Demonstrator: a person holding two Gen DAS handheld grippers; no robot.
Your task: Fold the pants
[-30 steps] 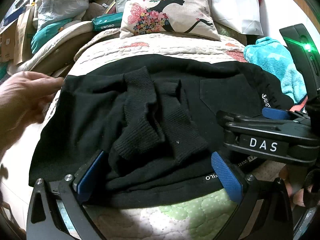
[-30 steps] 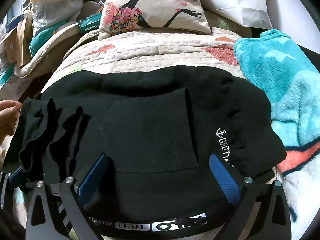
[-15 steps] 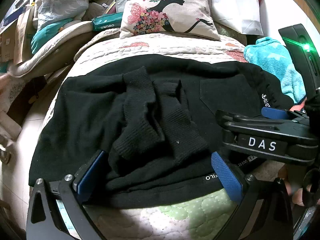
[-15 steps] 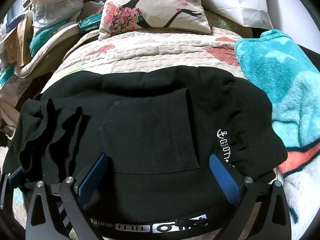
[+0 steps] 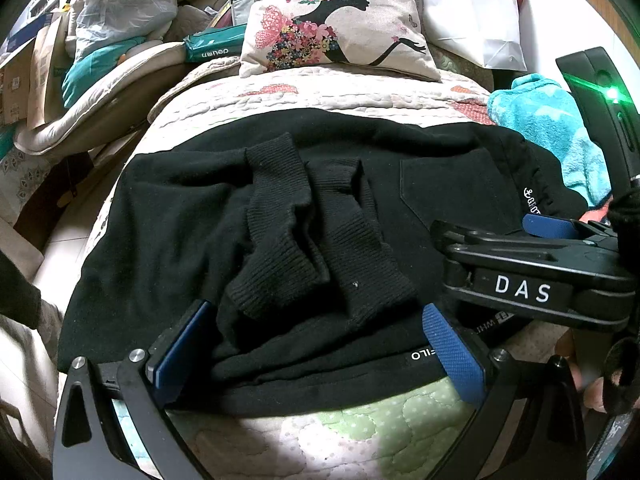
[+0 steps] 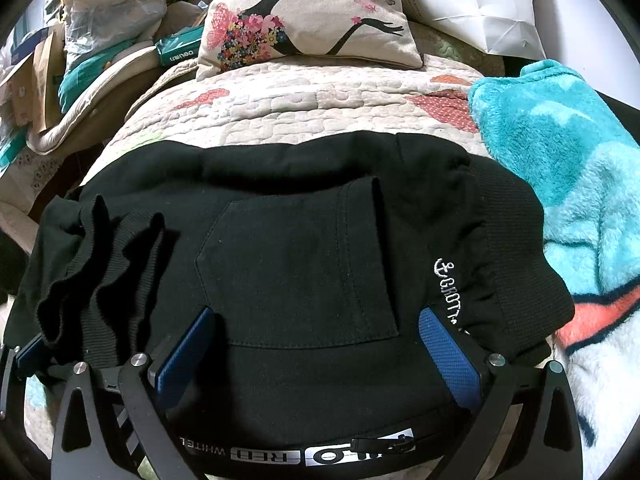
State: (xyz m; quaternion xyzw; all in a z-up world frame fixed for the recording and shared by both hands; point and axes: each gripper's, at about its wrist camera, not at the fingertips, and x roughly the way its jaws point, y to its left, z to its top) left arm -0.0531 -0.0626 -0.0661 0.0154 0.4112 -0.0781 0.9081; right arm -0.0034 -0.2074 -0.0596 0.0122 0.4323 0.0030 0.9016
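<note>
Pants [image 5: 168, 240] are lying half-folded at the quilt's [image 5: 328, 96] near edge; left gripper [image 5: 320, 344] and right gripper [image 6: 320, 352] are hovering wide open, empty—loose cuffs [image 5: 312, 240] risk unrolling if snagged.

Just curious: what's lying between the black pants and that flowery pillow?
Only bare quilt: nothing else sits between the pants and the pillow. Both views show it, the right wrist view most clearly.

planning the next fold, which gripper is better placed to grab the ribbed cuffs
Left. The left gripper has open jaws on either side of the ribbed cuffs. The right gripper is open over the back pocket, with the cuffs off to its left.
</note>
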